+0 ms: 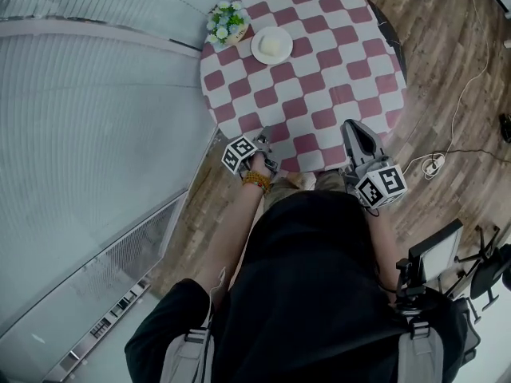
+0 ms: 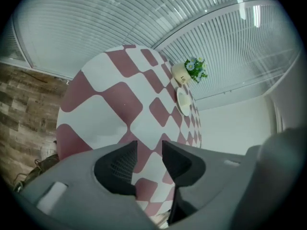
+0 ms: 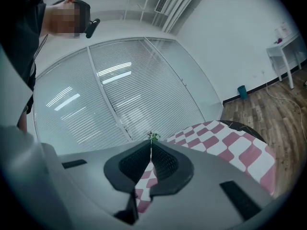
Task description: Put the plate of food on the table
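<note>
A white plate of pale food [image 1: 271,45] rests on the round table [image 1: 335,78], which has a red-and-white check cloth, near its far left edge. From the left gripper view the plate [image 2: 183,102] appears edge-on, far across the cloth. My left gripper [image 1: 263,144] hovers at the table's near edge, open, with nothing between its jaws [image 2: 149,148]. My right gripper [image 1: 352,128] is over the near right edge of the table, its jaws shut and empty [image 3: 151,146]. Both grippers are far from the plate.
A small pot of white and green flowers [image 1: 226,24] stands just left of the plate at the table's rim, and the pot [image 2: 184,72] also shows in the left gripper view. Slatted glass walls [image 1: 88,134] run along the left. Wood floor with a white cable [image 1: 447,126] lies to the right.
</note>
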Motion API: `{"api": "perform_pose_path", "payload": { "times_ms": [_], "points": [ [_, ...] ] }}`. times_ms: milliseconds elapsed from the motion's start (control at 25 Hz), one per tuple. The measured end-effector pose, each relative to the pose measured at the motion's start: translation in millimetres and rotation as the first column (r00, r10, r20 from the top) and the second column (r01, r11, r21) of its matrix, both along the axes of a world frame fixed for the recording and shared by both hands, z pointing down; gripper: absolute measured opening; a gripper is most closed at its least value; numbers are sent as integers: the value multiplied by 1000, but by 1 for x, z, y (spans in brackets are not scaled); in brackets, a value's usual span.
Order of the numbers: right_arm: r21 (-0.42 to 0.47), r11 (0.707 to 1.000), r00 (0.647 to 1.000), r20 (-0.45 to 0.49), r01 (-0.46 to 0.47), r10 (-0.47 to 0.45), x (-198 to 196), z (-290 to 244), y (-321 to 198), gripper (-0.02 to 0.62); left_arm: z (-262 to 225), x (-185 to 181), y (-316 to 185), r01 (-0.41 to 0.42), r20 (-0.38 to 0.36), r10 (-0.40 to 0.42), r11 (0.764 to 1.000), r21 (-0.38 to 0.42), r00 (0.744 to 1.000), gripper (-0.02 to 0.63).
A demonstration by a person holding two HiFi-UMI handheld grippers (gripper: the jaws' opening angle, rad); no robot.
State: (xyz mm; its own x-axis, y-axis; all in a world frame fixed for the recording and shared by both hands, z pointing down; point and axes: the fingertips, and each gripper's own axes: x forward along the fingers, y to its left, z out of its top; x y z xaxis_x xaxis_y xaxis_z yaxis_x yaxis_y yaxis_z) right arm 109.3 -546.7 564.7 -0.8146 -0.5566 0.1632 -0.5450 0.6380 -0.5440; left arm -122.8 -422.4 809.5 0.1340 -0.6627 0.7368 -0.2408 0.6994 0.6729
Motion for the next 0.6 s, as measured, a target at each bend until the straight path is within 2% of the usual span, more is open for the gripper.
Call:
{"api": "perform_pose_path", "payload": {
  "times_ms": [120,320,600],
  "points": [
    [-2,1000,1000,2,18,-18,-6,1,1,12,-19,5,6,-94,29,92,995,47,995,149],
    [11,997,997,-12,76,-76,-25,-2,6,12,-47,21,16,-249,81,242,965,87,967,149],
    [93,983,987,-42,155,-152,-50,-20,5,12,-86,22,20,-300,137,280,940,163,950,149]
  ]
}}
